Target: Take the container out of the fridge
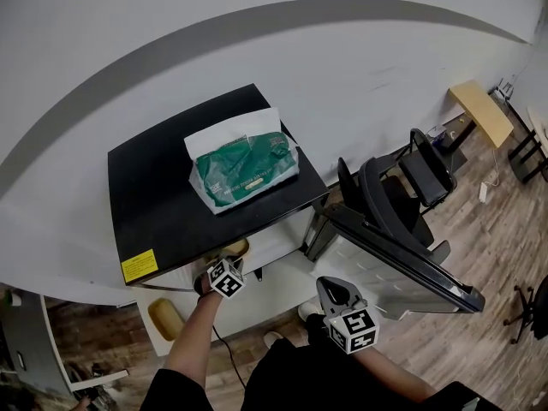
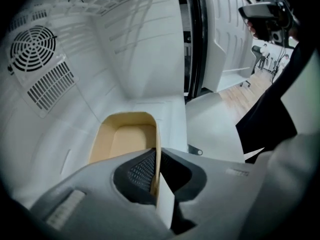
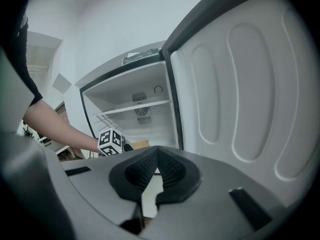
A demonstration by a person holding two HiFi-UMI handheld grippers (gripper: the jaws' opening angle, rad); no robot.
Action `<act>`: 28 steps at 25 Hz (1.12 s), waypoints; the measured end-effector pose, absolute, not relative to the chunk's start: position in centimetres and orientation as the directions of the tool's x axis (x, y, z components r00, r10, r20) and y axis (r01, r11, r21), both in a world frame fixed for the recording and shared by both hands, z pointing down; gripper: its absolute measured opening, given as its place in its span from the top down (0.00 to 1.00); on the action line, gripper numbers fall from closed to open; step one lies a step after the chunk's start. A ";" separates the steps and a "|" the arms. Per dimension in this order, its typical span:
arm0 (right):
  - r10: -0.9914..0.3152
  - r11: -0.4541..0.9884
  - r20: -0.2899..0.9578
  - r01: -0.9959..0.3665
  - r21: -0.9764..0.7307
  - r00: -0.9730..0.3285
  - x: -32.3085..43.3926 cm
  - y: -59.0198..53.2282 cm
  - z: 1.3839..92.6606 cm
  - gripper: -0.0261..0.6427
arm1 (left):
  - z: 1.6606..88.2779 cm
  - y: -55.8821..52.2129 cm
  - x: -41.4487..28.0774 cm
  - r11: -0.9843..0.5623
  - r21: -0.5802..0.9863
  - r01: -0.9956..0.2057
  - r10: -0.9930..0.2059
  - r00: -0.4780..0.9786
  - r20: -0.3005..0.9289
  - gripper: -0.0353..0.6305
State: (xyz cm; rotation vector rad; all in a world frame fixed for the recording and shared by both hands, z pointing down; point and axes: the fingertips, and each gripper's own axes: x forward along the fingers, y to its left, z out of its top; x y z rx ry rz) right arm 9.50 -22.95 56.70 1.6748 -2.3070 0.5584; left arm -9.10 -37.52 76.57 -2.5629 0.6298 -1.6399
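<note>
— What's on the left?
— The left gripper (image 2: pixel 156 171) reaches into the fridge (image 1: pixel 154 195). Its jaws are clamped on the right-hand wall of the tan container (image 2: pixel 122 136), one pad inside and one outside.
— Where does the container sit?
— On the compartment's white floor, open side up, near the wall with the fan grille (image 2: pixel 32 46).
— And on top of the fridge?
— A green packet (image 1: pixel 244 174) lies on the black top, perhaps tissues; the print is too small to read.
— Further right?
— The door (image 1: pixel 402 268) stands swung open. The right gripper (image 3: pixel 156 165) hangs in front of it, clear of the fridge, with its jaws together and nothing between them.
</note>
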 end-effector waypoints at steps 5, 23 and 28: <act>-0.854 0.304 0.392 -0.939 -0.159 -0.342 8.8 -23.3 56.2 0.96 | 74.2 -36.0 -8.4 -0.912 -0.253 -0.324 -0.377 0.413 0.829 0.91; -0.825 0.442 0.337 -0.889 -0.114 -0.454 4.5 -26.1 53.2 0.96 | 61.0 -25.9 -8.7 -0.817 -0.095 -0.569 -0.514 0.643 0.568 0.91; -0.821 0.469 0.315 -0.877 -0.107 -0.477 3.4 -26.8 52.0 0.96 | 57.5 -23.2 -10.9 -0.727 -0.079 -0.682 -0.627 0.614 0.480 0.91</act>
